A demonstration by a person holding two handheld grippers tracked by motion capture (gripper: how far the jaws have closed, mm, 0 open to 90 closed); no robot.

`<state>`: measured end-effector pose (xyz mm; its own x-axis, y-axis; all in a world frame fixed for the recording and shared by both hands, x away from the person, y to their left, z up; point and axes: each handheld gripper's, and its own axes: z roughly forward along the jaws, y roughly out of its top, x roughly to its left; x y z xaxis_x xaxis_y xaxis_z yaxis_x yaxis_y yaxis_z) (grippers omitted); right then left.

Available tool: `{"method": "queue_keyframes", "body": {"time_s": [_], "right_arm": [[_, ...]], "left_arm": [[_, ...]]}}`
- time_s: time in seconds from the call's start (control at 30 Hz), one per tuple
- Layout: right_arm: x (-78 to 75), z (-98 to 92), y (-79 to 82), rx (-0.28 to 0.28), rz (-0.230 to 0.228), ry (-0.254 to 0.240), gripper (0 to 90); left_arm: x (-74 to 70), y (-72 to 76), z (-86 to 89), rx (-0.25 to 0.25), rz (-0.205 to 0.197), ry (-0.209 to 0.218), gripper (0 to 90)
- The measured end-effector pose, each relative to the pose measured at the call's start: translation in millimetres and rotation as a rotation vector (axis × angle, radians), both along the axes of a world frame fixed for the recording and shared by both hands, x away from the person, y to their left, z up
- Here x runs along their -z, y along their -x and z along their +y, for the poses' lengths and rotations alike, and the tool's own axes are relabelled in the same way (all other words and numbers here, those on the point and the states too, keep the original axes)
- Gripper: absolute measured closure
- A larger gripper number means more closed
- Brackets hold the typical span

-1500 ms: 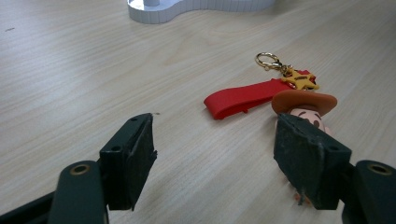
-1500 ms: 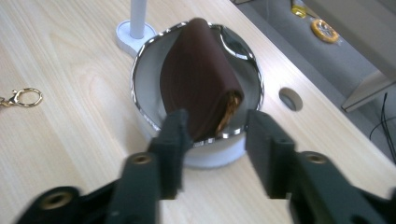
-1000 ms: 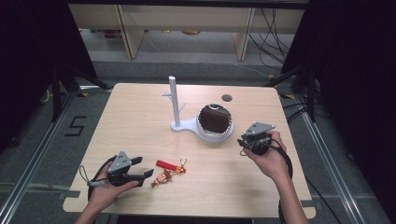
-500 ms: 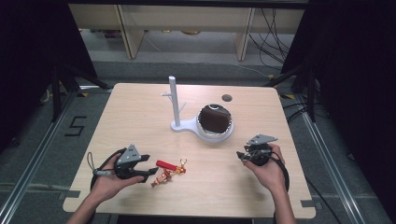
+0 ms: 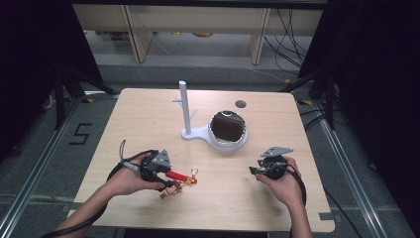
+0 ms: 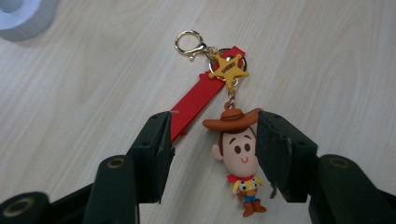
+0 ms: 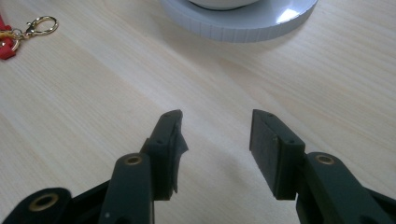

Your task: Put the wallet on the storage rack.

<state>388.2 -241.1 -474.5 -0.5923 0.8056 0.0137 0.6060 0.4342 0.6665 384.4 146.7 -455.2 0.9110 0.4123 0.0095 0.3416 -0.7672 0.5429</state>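
Now the left gripper (image 6: 212,144) is spread wide around the cowboy keychain (image 6: 238,156), which lies flat on the tabletop (image 5: 148,114) near the white stand (image 5: 185,111), probably so that the figure sits between the jaws for a pinch. Meanwhile the right gripper (image 7: 215,140) is spread too and holds nothing, waiting just beside the stand's round base (image 7: 243,21).

Both forearms come in from the bottom edge, one hand on each tool. The black two-jaw left gripper (image 6: 212,140) sits low with its jaws spread wide. The black two-jaw right gripper (image 7: 215,135) is gaping too, also down low.
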Motion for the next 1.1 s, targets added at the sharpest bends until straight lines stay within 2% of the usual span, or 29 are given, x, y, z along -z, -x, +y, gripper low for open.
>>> {"method": "queue_keyframes", "body": {"time_s": [0.03,0.07,0.1,0.13,0.17,0.27,0.33,0.43,0.57,0.6,0.63,0.77,0.8,0.83,0.97,1.03,1.07,1.1], "right_arm": [[-0.2,0.6,0.4,0.001,0.01,-0.001,54.5],[-0.2,1.1,0.5,0.001,0.017,-0.002,54.4],[-0.2,1.1,0.5,0.001,0.017,-0.002,54.4],[0.3,1.8,0.8,0.002,0.014,-0.011,54.2],[1.7,2.5,0.6,0.007,0.004,-0.025,54.1],[1.2,2.3,0.7,0.006,0.008,-0.026,54.1],[0.7,2.4,1.4,0.008,0.024,-0.029,54.0],[1.2,2.0,1.3,0.003,0.031,-0.03,53.7],[2.3,3.4,2.4,0.016,0.042,-0.039,53.4],[1.8,1.4,0.6,-0.008,0.029,-0.016,53.1],[2.1,1.1,-0.1,-0.016,0.02,-0.014,53.1],[1.3,2.5,0.2,-0.006,0.034,-0.023,52.8],[1.3,2.6,0.2,-0.006,0.035,-0.024,52.8],[1.4,2.6,0.2,-0.005,0.035,-0.025,52.7],[2.4,2.9,0.4,0.0,0.03,-0.039,52.6],[1.5,2.3,0.6,-0.007,0.043,-0.026,52.6],[3.4,3.0,0.8,-0.006,0.036,-0.031,52.6],[2.2,3.2,1.2,-0.007,0.054,-0.029,52.5]], "left_arm": [[-0.2,-0.5,-3.8,-0.006,0.015,-0.001,46.3],[-2.1,-3.3,-5.4,0.02,0.02,-0.043,46.8],[-2.1,-3.3,-5.4,0.02,0.02,-0.043,47.2],[-4.5,-6.5,-9.5,0.048,0.038,-0.096,47.7],[-4.5,-6.1,-12.0,0.036,0.057,-0.104,48.0],[-5.0,-7.7,-15.3,0.038,0.068,-0.124,49.4],[-4.7,-8.4,-17.7,0.023,0.097,-0.134,49.9],[-4.6,-11.9,-18.7,0.024,0.116,-0.173,51.2],[-3.9,-12.8,-20.1,0.016,0.137,-0.187,51.5],[-4.2,-13.4,-21.2,0.016,0.141,-0.196,51.5],[-4.1,-13.6,-22.1,0.011,0.143,-0.193,51.5],[-3.8,-15.4,-25.8,0.002,0.156,-0.201,51.4],[-4.3,-16.6,-26.5,0.014,0.163,-0.218,51.4],[-3.7,-16.4,-27.8,0.005,0.169,-0.214,51.4],[-4.7,-18.5,-31.5,0.02,0.172,-0.239,51.9],[-3.5,-18.1,-34.2,0.006,0.179,-0.228,52.2],[-4.2,-19.4,-34.7,0.021,0.179,-0.248,52.2],[-3.6,-19.5,-35.8,0.021,0.181,-0.249,52.2]]}}
